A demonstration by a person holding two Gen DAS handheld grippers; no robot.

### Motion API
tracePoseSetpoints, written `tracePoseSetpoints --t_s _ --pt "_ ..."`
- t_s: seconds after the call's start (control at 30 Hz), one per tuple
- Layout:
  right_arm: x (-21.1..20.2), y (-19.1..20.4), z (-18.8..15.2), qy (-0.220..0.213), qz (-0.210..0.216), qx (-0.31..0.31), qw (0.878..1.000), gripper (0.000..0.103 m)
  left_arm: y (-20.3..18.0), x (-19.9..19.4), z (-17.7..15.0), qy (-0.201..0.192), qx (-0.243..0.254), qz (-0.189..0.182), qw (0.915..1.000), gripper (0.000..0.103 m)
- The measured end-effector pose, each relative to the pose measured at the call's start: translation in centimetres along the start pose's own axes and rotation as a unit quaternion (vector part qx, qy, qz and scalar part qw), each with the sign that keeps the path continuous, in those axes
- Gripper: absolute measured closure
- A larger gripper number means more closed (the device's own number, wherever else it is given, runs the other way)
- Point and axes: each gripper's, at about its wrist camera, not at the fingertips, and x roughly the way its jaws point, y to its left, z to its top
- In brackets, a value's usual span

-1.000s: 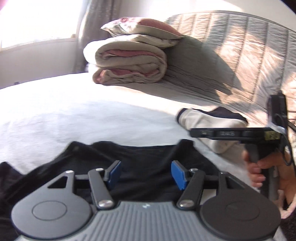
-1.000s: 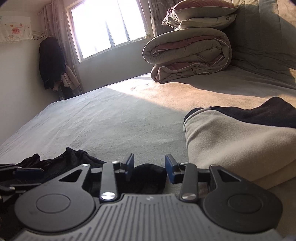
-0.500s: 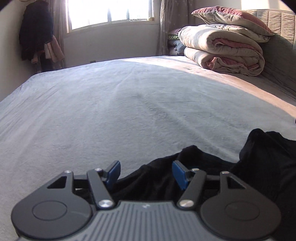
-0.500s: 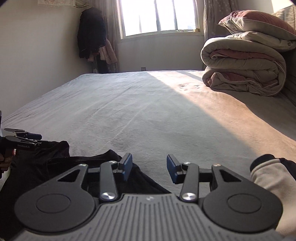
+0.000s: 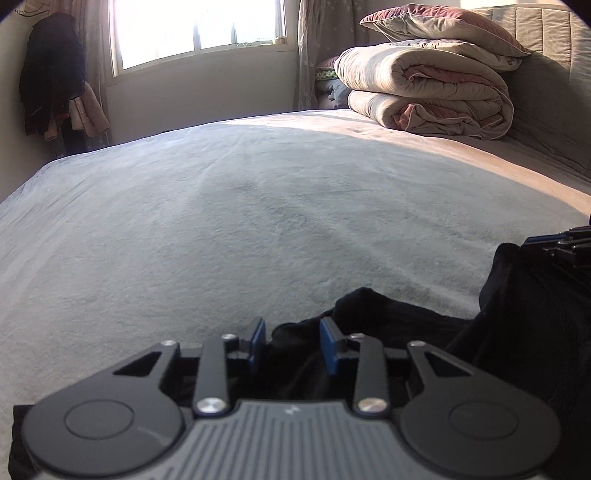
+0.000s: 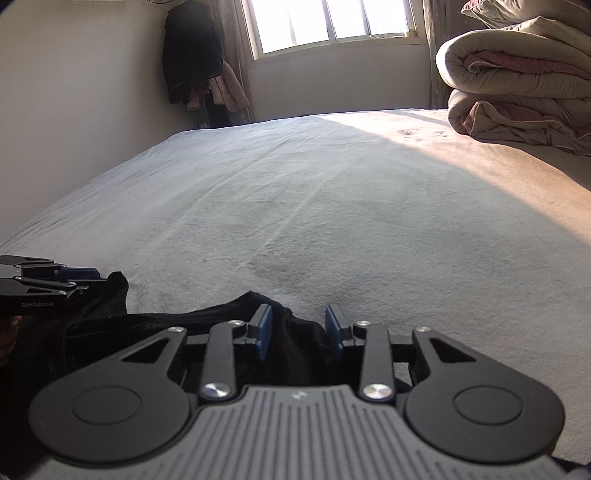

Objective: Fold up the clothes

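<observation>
A black garment [image 5: 424,332] lies bunched on the near edge of the grey bed [image 5: 258,221]. My left gripper [image 5: 291,345] is open, its blue pads on either side of a fold of the black cloth. My right gripper [image 6: 297,330] is open too, with a raised fold of the same garment [image 6: 207,317] between its pads. The left gripper also shows at the left edge of the right wrist view [image 6: 74,277], at a corner of the cloth. The right gripper shows at the right edge of the left wrist view [image 5: 561,242].
A folded quilt [image 5: 428,96] with a pillow [image 5: 439,22] on top sits at the bed's far right, by the padded headboard [image 5: 554,74]. Dark clothes hang in the far left corner [image 5: 48,77] beside the window [image 5: 199,29].
Both grippers swung left, from the headboard side to facing the window. The folded cream and black garment left both views. Both grippers narrowed a little around the black cloth.
</observation>
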Motion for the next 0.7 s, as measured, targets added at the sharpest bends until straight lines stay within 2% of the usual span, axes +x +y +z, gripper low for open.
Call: tracePoseSetpoints --t_s 0.03,0.17,0.3,0.4,0.5,0.7 --pt "-0.1 0.1 0.1 -0.001 0.004 -0.004 1.0 0.074 -0.5 0.0 -0.1 -0.005 0.004 0.003 1.0 0.099" --pt "0.3 1.1 0.1 0.005 -0.018 -0.03 0.999 0.096 -2.8 -1.1 -0.4 -0.04 0.042 0.077 0.9954 0.101" --pt "-0.2 3.2 -0.3 -0.019 -0.076 -0.083 0.993 0.098 -1.5 -3.0 0.2 -0.102 0.005 0.13 0.9862 0.101" --pt "-0.7 4.2 -0.3 -0.047 -0.099 -0.108 0.988 0.098 -0.3 -3.2 0.4 -0.111 -0.017 0.147 0.9828 0.101" --pt "-0.4 4.3 -0.3 -0.053 -0.109 -0.119 0.986 0.098 -0.1 -2.3 0.6 -0.093 -0.016 0.154 0.9835 0.101" --pt "1.7 3.9 -0.4 -0.003 -0.111 -0.121 0.986 0.096 -0.4 1.1 0.8 -0.008 0.002 0.158 0.9873 0.099"
